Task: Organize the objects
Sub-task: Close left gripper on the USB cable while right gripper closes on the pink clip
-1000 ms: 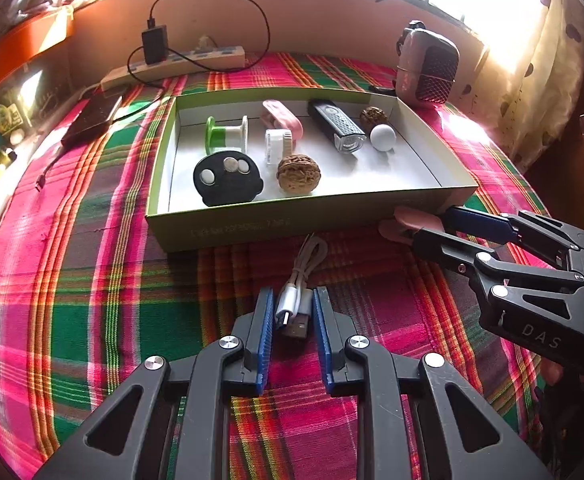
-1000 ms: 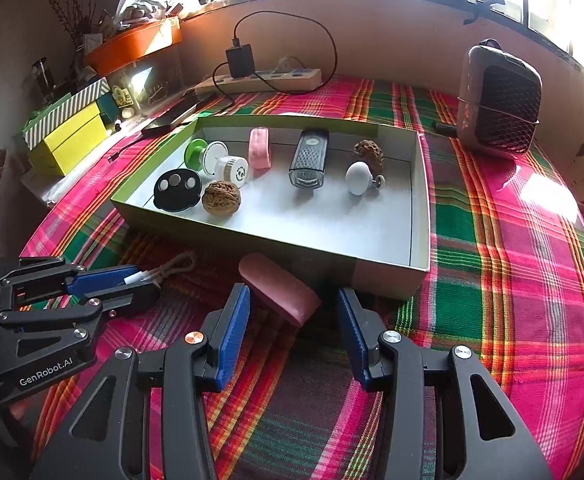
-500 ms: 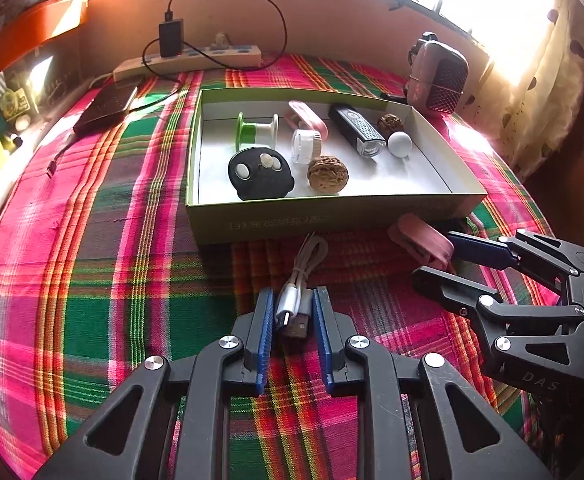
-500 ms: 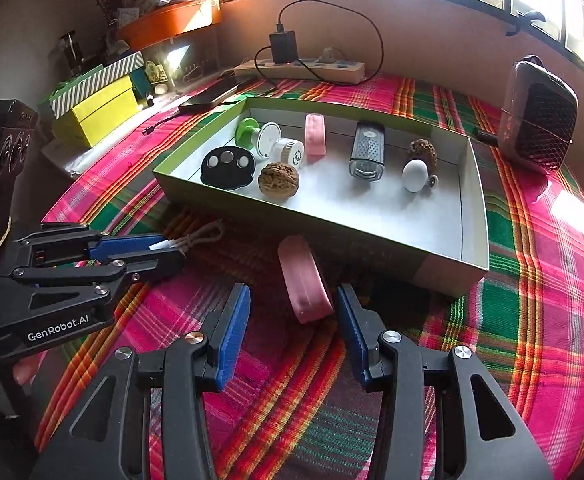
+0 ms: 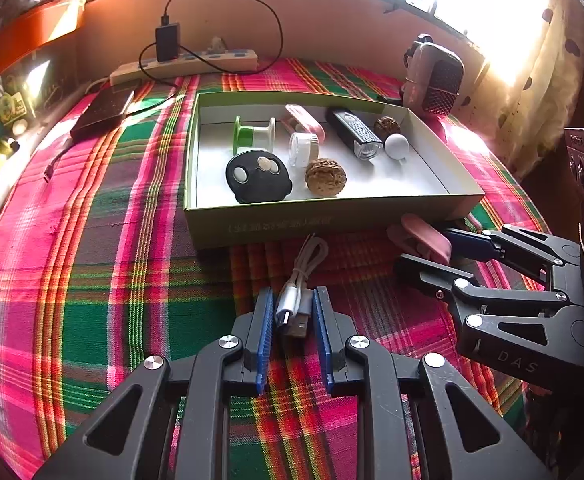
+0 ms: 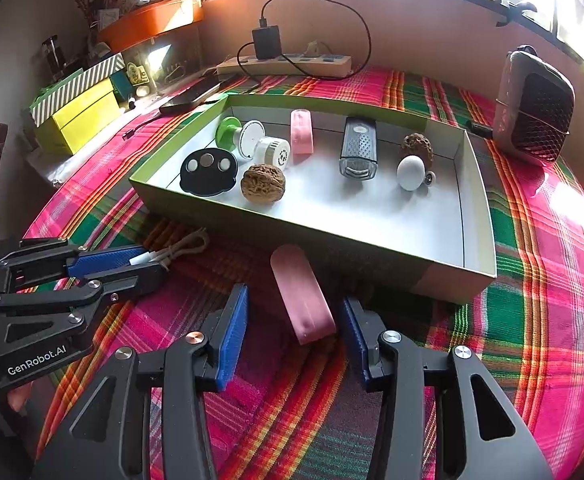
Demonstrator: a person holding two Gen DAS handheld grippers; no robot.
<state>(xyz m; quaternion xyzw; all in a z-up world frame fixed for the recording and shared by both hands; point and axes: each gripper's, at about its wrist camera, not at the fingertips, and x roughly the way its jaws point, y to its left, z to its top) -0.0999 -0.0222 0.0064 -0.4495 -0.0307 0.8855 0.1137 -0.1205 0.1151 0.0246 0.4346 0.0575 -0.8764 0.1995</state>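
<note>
Left wrist view is showing us most things already sitting in the green box [image 5: 324, 224] — our left hand-held gripper [image 5: 292, 316] is clamping the white cable [image 5: 298, 300] while the right hand-held gripper [image 6: 294, 320] is standing half-open around the pink case [image 6: 302, 300] on the table, both still outside the box.
</note>
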